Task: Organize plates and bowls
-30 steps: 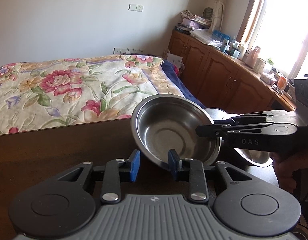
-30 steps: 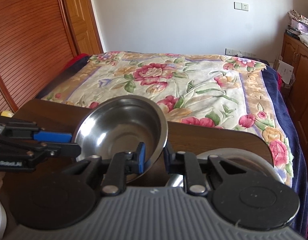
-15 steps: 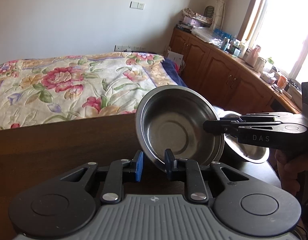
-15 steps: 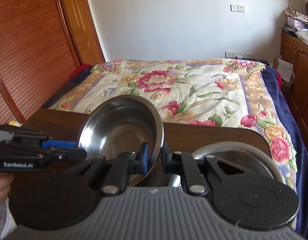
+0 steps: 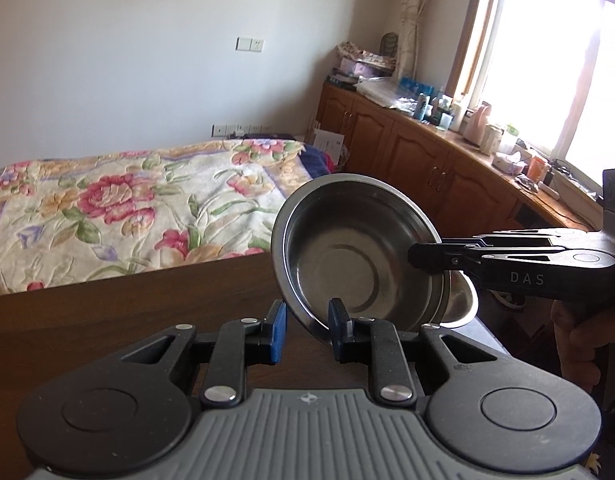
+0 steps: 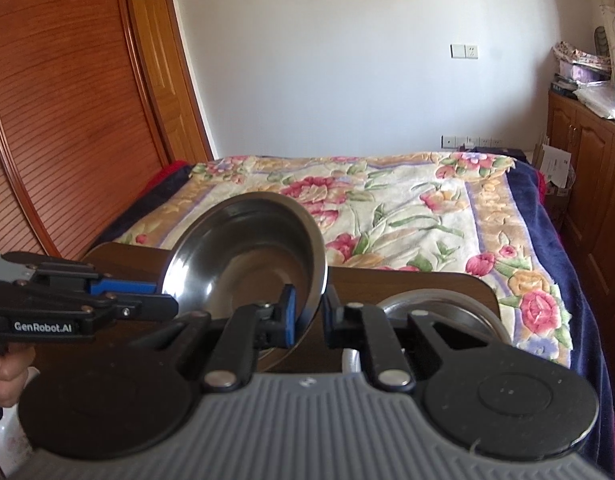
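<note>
A steel bowl [image 5: 347, 264] hangs tilted above the dark wooden table [image 5: 127, 312], its hollow facing both cameras. My left gripper [image 5: 307, 324] is shut on its lower rim, one finger inside the bowl and one outside. From the right, my right gripper [image 5: 417, 256] pinches the rim's far side. In the right wrist view the bowl [image 6: 247, 264] stands between the right gripper [image 6: 309, 312] and the left gripper [image 6: 163, 300]. More steel dishes [image 6: 447, 312] lie on the table behind it; one [image 5: 463, 300] shows past the bowl in the left wrist view.
A bed with a floral cover [image 6: 387, 208] runs along the table's far edge. Wooden cabinets [image 5: 427, 160] with clutter on top line the right wall under a bright window. A wooden sliding door [image 6: 67, 120] stands at the left. A person's hand [image 5: 579, 340] holds each gripper.
My left gripper's jaws have narrowed onto the bowl's rim. The bowl has risen and tipped more upright, still pinched by the right gripper. Both cameras look higher into the room.
</note>
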Demonstrator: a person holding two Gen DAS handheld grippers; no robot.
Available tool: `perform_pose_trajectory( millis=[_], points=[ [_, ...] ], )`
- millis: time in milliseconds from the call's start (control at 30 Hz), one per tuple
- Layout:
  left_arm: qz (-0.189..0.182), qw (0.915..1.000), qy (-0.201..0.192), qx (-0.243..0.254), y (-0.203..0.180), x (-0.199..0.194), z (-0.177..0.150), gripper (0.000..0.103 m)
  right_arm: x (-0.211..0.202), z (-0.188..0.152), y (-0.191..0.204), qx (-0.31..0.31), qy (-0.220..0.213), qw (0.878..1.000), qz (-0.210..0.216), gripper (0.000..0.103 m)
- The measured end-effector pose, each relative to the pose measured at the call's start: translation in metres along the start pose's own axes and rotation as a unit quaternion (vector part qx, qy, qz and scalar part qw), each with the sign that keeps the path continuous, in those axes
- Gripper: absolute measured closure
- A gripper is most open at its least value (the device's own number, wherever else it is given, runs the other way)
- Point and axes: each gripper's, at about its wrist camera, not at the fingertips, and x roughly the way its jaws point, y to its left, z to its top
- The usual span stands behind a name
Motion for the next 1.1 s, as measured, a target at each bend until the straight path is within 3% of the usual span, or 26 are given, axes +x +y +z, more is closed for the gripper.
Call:
perform_pose_trajectory(
  millis=[600,1100],
  points=[
    [-0.027,0.9982,-0.040,0.037,-0.036,-0.061,-0.018,0.079,-0.057,-0.020,0.007,0.006,-0.039,0.999,-0.006,0.088],
    [-0.058,0.9959,-0.049,0.048,-0.052,-0.103,-0.057,0.079,-0.091,-0.046,0.027,-0.007,-0.034,0.999,-0.005,0.088]
  ],
)
